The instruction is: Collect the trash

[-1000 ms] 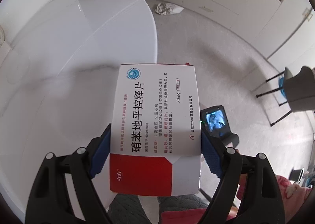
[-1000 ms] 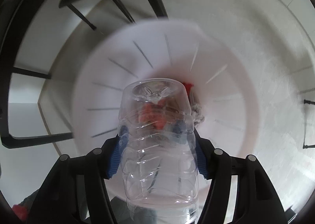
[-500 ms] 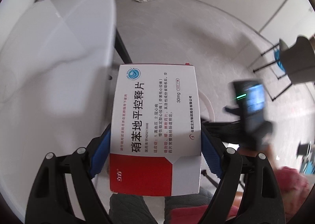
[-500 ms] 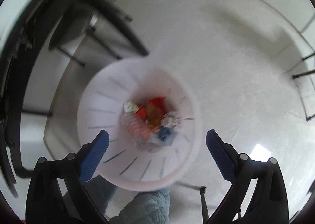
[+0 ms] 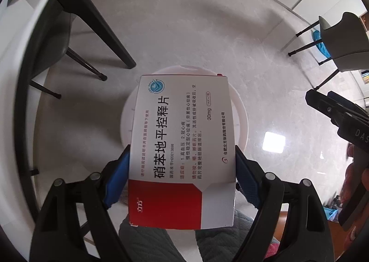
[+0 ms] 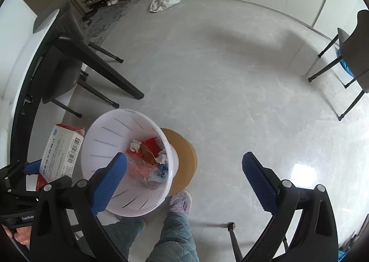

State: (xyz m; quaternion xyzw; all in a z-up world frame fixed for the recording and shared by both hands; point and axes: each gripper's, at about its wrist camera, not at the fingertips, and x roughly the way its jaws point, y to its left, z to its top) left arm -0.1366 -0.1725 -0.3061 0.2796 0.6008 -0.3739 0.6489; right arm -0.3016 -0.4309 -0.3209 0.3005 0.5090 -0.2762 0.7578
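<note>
- Over the white bin, the right gripper now hangs wide and empty; a second ago it held a clear bottle above the rim, and that bottle appears to lie among the paper scraps and red wrappers inside.
- That item looks done, so the box is likely next.
- The left gripper stays clamped on the medicine box, which has swung from above the table to right above the bin; letting go should drop it in.
- The bin sits on a round wooden stool on a pale grey floor.
- Around it: dark chairs, white cabinets along the far wall, and a crumpled white bag on the floor, possibly more trash.
</note>
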